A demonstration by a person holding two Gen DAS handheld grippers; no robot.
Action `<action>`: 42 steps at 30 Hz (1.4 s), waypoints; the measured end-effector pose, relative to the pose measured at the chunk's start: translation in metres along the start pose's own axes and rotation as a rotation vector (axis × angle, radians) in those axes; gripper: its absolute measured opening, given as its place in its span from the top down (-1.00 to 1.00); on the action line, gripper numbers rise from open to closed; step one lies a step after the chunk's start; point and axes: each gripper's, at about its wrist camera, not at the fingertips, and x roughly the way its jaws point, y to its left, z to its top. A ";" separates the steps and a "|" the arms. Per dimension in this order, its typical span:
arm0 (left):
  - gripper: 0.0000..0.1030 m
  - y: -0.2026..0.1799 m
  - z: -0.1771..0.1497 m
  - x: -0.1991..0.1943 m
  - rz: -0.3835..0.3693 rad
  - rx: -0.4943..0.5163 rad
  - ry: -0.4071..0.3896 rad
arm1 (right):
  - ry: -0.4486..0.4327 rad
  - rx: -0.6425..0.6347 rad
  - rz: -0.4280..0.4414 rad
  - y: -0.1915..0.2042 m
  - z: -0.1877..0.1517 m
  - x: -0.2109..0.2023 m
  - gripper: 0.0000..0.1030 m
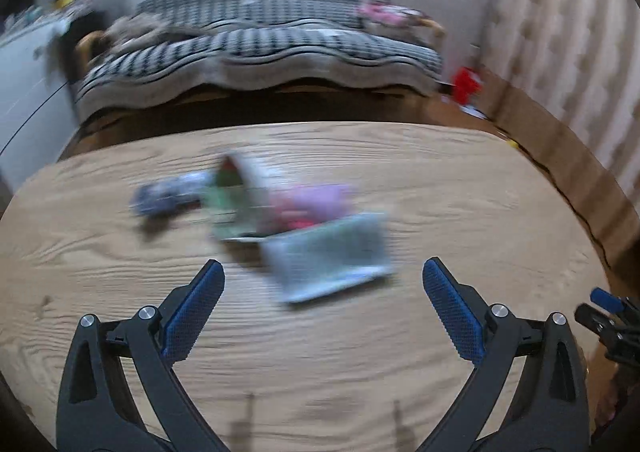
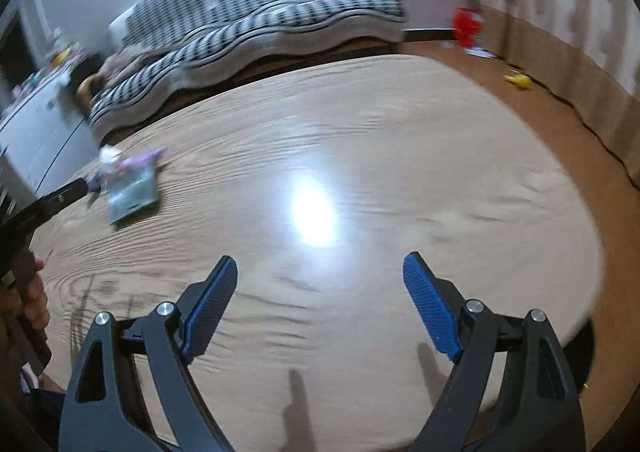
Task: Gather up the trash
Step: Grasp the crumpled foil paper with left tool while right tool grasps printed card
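Both tools hang over the wooden table (image 1: 460,188) with nothing in them: the left gripper (image 1: 323,276) has its jaws spread wide and empty, and the right gripper (image 2: 320,274) stands released too, only bare tabletop between its blue pads (image 2: 430,308). The trash sits in a loose huddle toward the table's far-left part, seen smeared by motion blur: a pale flat packet (image 1: 332,256) nearest the left tool, a pinkish-purple wrapper (image 1: 316,200) just behind it and touching it, a green-and-white carton or pack (image 1: 232,196) beside that, and a bluish crumpled wrapper (image 1: 168,196) at the left end. I count about 4 pieces, though the blur makes that uncertain. From where I stand, the main risk is the pile itself: the pieces overlap, so a pinch on the flat packet could drag a neighbour along or flick it off the edge toward the striped sofa (image 1: 256,48). The flat packet also lies flush on the wood, and I reckon the pads could skate over it rather than catch an edge. The right tool is well away from the litter, and if both reach in together they could knock each other.
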 end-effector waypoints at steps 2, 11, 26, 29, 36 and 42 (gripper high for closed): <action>-0.87 0.032 -0.001 0.002 0.027 -0.029 0.006 | 0.018 -0.043 0.036 0.039 0.008 0.018 -0.59; -0.87 0.141 0.029 0.045 0.043 0.001 0.061 | 0.085 -0.243 0.109 0.146 0.010 0.070 -0.59; -0.84 0.126 0.054 0.133 -0.066 0.379 0.145 | 0.133 -0.380 0.190 0.177 0.017 0.114 -0.59; -0.14 0.123 0.050 0.126 -0.105 0.351 0.132 | 0.142 -0.365 0.224 0.176 0.025 0.122 -0.59; 0.49 0.115 0.023 0.096 -0.072 0.350 0.126 | 0.151 -0.311 0.315 0.181 0.047 0.144 -0.63; 0.49 0.119 -0.015 0.058 -0.090 0.300 0.129 | 0.155 -0.335 0.385 0.202 0.067 0.164 -0.71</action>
